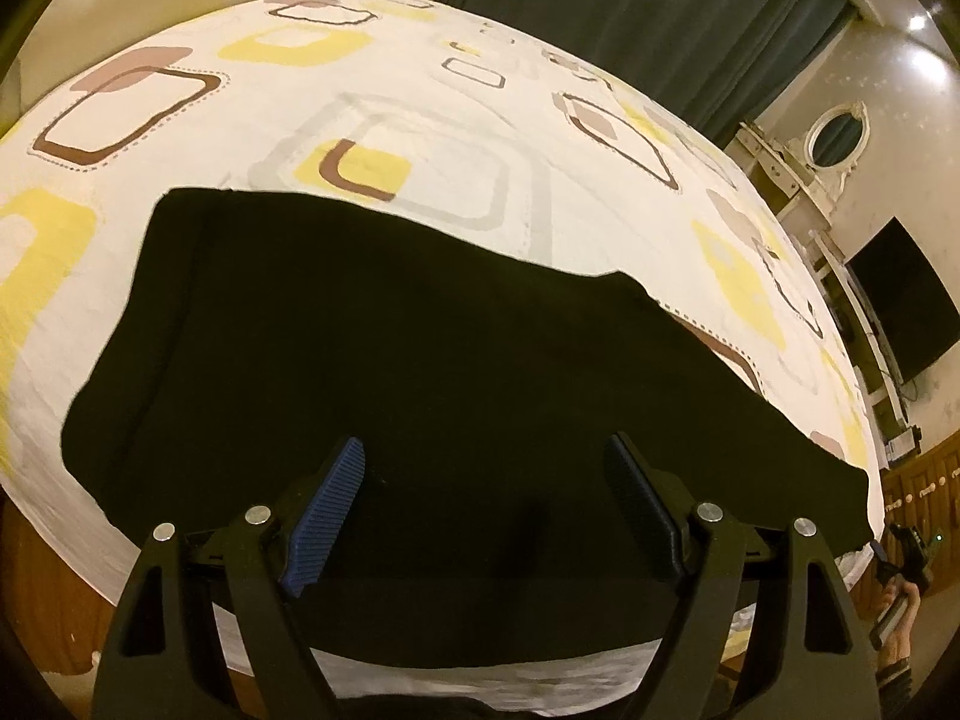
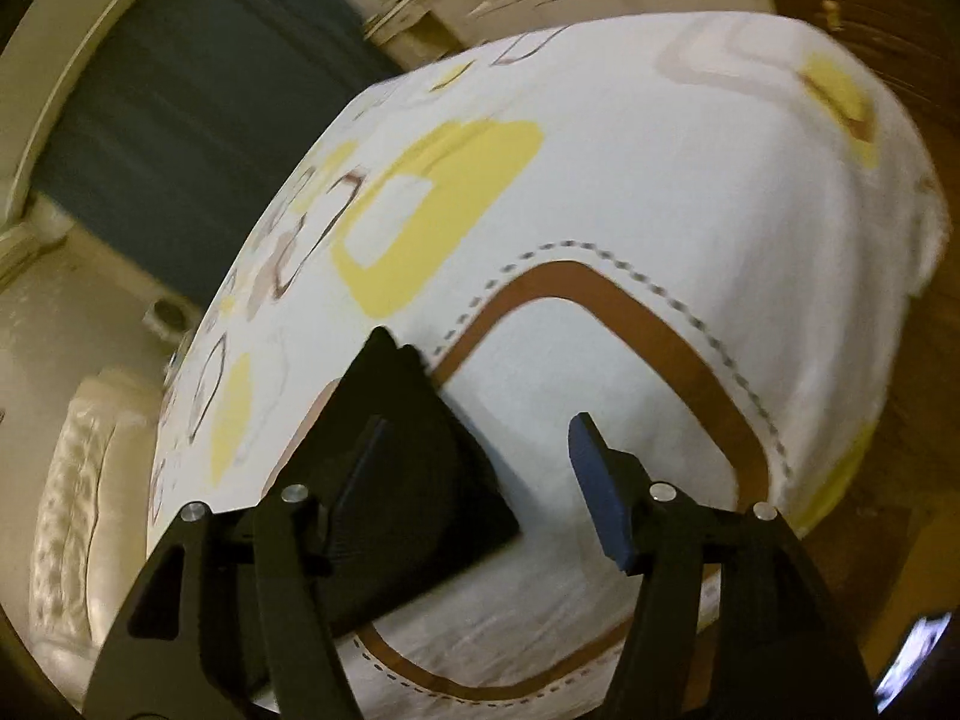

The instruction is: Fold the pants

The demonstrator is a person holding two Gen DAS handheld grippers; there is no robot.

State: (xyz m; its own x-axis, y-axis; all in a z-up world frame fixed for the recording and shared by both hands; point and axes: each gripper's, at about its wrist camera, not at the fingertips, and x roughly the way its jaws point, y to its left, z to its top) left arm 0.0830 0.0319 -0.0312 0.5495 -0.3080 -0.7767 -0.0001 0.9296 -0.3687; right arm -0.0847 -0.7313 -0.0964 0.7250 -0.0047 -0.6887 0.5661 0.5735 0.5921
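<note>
**Mia:** Look at the left gripper [image 1: 483, 480]. Are its jaws wide apart?

**Ben:** Yes, wide apart, with nothing between them. Its blue pads [image 1: 327, 519] have little ridges. It hangs over the black pants [image 1: 384, 348].

**Mia:** Where are the pants?

**Ben:** Spread flat on the bed sheet [image 1: 420, 120], close to the near edge. The cloth is soft and very dark, with a wavy far edge.

**Mia:** And the right gripper [image 2: 480, 456]?

**Ben:** Its jaws are apart too, and they hold nothing. One pointy corner of the pants [image 2: 414, 450] lies under the left finger. The other finger is over the bare bed sheet [image 2: 660, 180]. I cannot tell if it touches.

**Mia:** What does the sheet look like?

**Ben:** White, with yellow blobs, brown rounded squares and dotted lines. Behind the bed hangs a dark green curtain [image 1: 630, 6]. A black TV [image 1: 906, 294] sits on the right.
</note>
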